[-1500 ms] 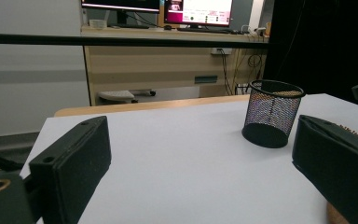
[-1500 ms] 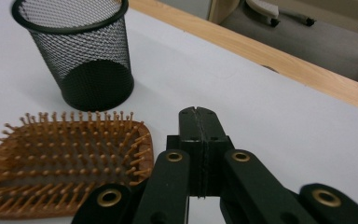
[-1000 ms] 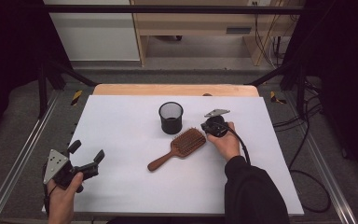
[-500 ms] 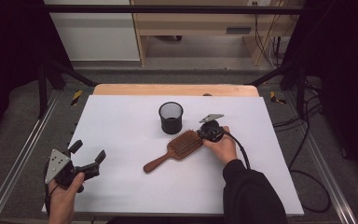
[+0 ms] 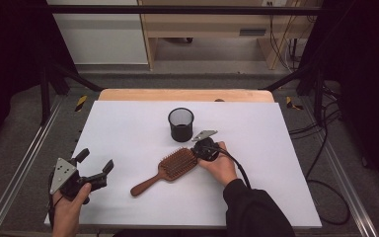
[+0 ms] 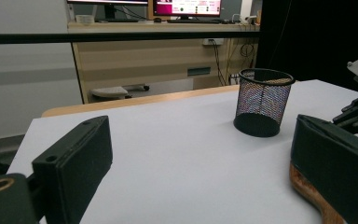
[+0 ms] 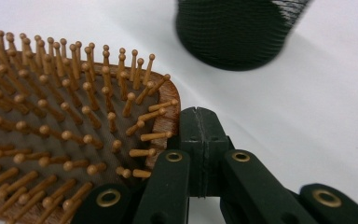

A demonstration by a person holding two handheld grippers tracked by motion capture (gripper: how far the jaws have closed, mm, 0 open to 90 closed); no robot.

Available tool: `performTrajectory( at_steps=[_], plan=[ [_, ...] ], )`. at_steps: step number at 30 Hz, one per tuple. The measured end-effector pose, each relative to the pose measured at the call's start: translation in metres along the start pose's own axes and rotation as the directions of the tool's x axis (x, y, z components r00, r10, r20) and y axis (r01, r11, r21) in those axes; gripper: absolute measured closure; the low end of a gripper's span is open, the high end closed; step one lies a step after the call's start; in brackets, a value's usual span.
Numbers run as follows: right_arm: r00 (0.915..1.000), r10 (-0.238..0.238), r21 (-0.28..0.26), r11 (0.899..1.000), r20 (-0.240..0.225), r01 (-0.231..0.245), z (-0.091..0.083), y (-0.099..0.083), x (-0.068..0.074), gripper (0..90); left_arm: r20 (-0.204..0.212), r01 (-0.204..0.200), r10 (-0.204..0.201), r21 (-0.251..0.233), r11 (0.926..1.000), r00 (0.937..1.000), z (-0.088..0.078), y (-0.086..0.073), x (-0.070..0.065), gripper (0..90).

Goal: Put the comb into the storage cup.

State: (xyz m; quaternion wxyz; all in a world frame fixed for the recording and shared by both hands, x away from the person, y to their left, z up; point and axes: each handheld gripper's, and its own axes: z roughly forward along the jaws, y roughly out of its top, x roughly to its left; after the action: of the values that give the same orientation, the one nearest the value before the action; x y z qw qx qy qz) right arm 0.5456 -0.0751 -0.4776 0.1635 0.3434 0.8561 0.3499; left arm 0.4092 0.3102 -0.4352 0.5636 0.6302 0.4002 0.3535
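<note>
Wooden hairbrush point(image 5: 170, 169) lying diagonally, handle toward near-left, head against right tool point(image 5: 201, 149), jaws pressed together.

This is a lab or recording studio. A white table point(image 5: 128, 128) stands inside a metal frame point(image 5: 24, 163) with black curtains point(image 5: 10, 49) at 9 and 3 o'clock, and cables point(image 5: 325, 163) trail over grey carpet at 3 o'clock. At 12 o'clock a light wooden desk point(image 6: 168, 51) carries lit monitors point(image 6: 186, 7) and a keyboard beyond a black crossbar point(image 5: 177, 10).
</note>
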Motion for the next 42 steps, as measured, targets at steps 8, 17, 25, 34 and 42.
performTrajectory(
  at_steps=[8,17,25,34,42],
  plan=[
    [0.9981,-0.026,-0.01,1.0,-0.056,0.025,0.004,0.004,0.028,90.0,0.0,-0.006,0.006,0.004,1.0,1.0,0.0,0.0,-0.002,5.6],
    [0.9994,0.034,-0.078,0.996,-0.01,-0.034,-0.009,0.002,0.021,90.0,0.0,0.002,-0.002,0.007,1.0,1.0,-0.001,0.0,-0.001,5.6],
    [0.9951,0.098,-0.2,0.975,0.015,-0.093,-0.054,-0.018,0.003,82.5,0.008,0.003,-0.003,0.034,0.9994,1.0,-0.002,-0.001,-0.004,5.5],
    [0.98,0.196,-0.295,0.939,0.035,-0.177,-0.115,-0.061,-0.018,41.5,0.017,0.026,-0.027,0.056,0.9981,0.9995,-0.003,0.006,-0.011,4.9],
    [0.9545,0.274,-0.366,0.906,0.117,-0.215,-0.148,-0.106,-0.033,8.0,0.057,-0.029,0.02,0.149,0.9885,0.9981,0.007,0.023,-0.029,4.9]
  ],
)
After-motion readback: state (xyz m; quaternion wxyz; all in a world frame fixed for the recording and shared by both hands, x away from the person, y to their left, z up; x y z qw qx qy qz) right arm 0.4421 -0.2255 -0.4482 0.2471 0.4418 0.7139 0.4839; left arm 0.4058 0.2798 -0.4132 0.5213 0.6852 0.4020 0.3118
